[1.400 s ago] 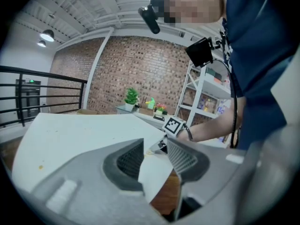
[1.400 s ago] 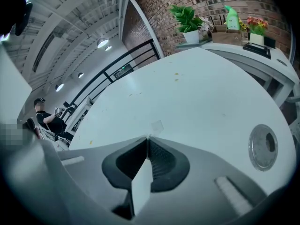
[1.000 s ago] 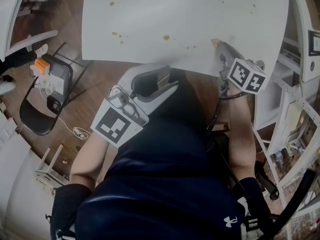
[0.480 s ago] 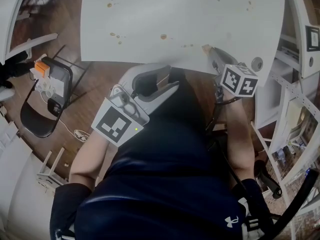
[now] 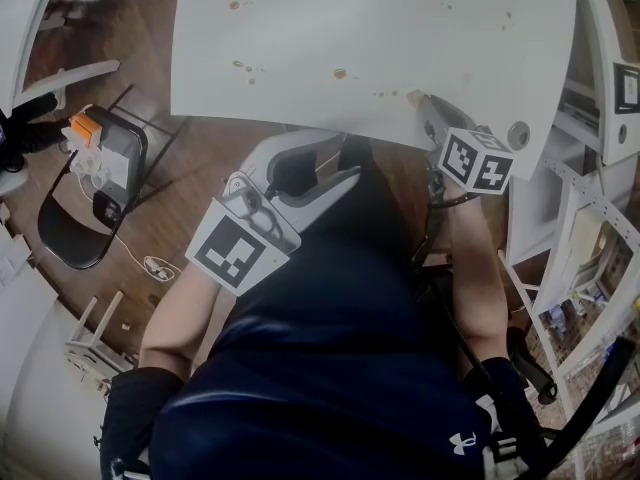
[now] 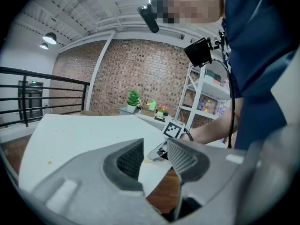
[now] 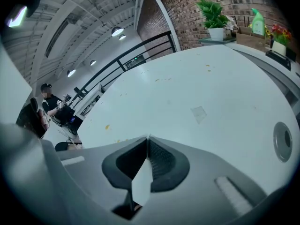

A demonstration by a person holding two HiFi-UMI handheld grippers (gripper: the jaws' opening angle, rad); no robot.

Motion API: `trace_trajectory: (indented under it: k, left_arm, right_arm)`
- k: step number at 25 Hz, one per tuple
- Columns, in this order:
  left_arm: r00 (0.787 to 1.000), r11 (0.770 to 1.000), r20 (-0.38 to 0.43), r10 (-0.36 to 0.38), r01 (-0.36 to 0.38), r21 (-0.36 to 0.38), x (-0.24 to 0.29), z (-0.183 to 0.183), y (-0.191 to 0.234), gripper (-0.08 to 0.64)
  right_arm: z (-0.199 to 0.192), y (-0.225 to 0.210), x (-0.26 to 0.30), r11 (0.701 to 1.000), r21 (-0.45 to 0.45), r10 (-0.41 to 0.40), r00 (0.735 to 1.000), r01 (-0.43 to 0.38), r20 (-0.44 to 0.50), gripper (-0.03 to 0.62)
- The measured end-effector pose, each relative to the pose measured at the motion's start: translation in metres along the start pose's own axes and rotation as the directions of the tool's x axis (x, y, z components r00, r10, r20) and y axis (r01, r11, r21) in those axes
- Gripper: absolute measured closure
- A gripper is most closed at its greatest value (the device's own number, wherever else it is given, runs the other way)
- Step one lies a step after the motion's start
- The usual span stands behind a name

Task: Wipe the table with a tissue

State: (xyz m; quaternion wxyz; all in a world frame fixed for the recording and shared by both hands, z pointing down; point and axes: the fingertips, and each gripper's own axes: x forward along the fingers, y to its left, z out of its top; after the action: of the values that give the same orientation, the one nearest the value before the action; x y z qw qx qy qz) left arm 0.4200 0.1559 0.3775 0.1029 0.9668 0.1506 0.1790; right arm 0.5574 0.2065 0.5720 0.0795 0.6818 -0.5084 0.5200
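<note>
The table (image 5: 400,48) looks smooth, matt white (brown-spotted); the floor (image 5: 200,158) is dark wood; the wall (image 6: 140,69) is rough brick.

Looks like a loft-style office or lab to me: brick wall (image 6: 140,74), black railing (image 6: 56,99), white shelving (image 5: 598,58), someone at a desk (image 7: 48,104) further back.

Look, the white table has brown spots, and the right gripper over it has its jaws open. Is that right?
Not quite: the right gripper has its jaws shut, tips together, as the right gripper view shows. The white table does have brown spots, and that gripper is over it.
</note>
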Motion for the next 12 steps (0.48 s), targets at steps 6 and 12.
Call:
trace_trajectory:
  k: [6,12]
  left_arm:
    - [1.000,0.999,0.005,0.028,-0.028,-0.016,-0.020,-0.007,0.007,0.403]
    - [0.999,0.999,0.005,0.033,-0.033,-0.019,-0.033,-0.010,0.012,0.408]
  right_arm:
    - [0.006,0.016,0.010,1.000,-0.014,0.004,1.000,-0.004,0.000,0.574]
    - [0.006,0.027,0.016,1.000,-0.007,0.006,1.000,-0.006,0.005,0.574]
